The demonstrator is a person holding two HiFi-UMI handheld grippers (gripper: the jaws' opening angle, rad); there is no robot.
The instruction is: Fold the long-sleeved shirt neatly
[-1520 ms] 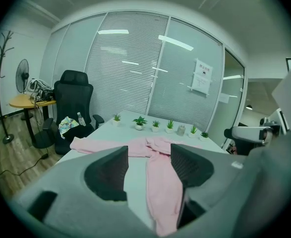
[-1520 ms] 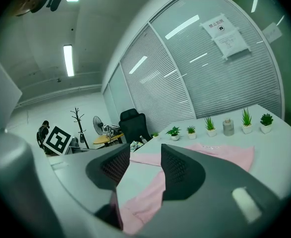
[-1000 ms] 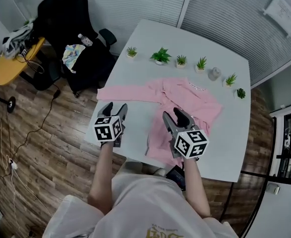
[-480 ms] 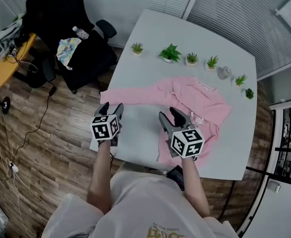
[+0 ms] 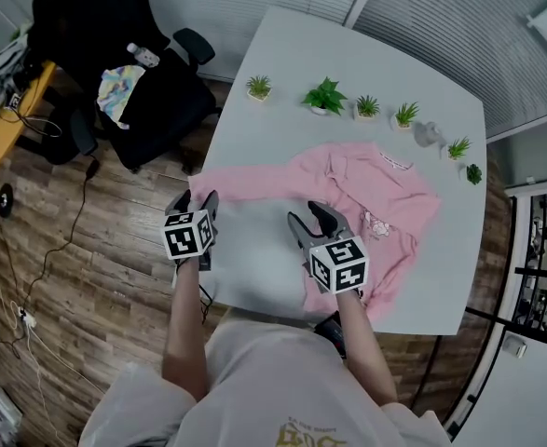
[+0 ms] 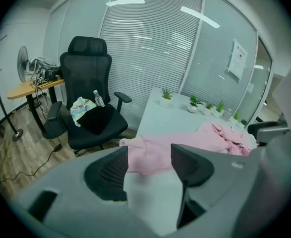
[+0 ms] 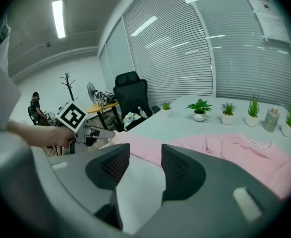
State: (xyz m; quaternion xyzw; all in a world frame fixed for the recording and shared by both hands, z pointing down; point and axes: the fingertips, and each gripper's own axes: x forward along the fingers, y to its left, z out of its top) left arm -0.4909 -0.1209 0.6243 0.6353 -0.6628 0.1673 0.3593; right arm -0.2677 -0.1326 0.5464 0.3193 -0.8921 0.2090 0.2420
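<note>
A pink long-sleeved shirt (image 5: 371, 189) lies spread out on the white bench (image 5: 282, 82), towards its near right part. One sleeve (image 5: 245, 179) stretches flat to the left, its cuff close to the bench's left edge, while the body is rumpled and reaches to the near edge on the right. The left hand-held gripper (image 5: 198, 201) hangs over the bench's near left corner, just short of that cuff and not touching it. Its jaws stand well apart with nothing between them; the left gripper view shows only bare bench and the pink sleeve beyond the gap. The right hand-held gripper (image 5: 307, 219) is held above bare bench just beside the shirt's left side, below the sleeve. Its jaws are likewise wide apart and empty, with the sleeve lying past them in the right gripper view. A row of small potted plants (image 5: 325, 96) stands along the far edge of the bench, beyond the shirt. A black office chair (image 5: 129, 59) with a bottle and a cloth on its seat stands on the wooden floor (image 5: 87, 277) to the left.
</note>
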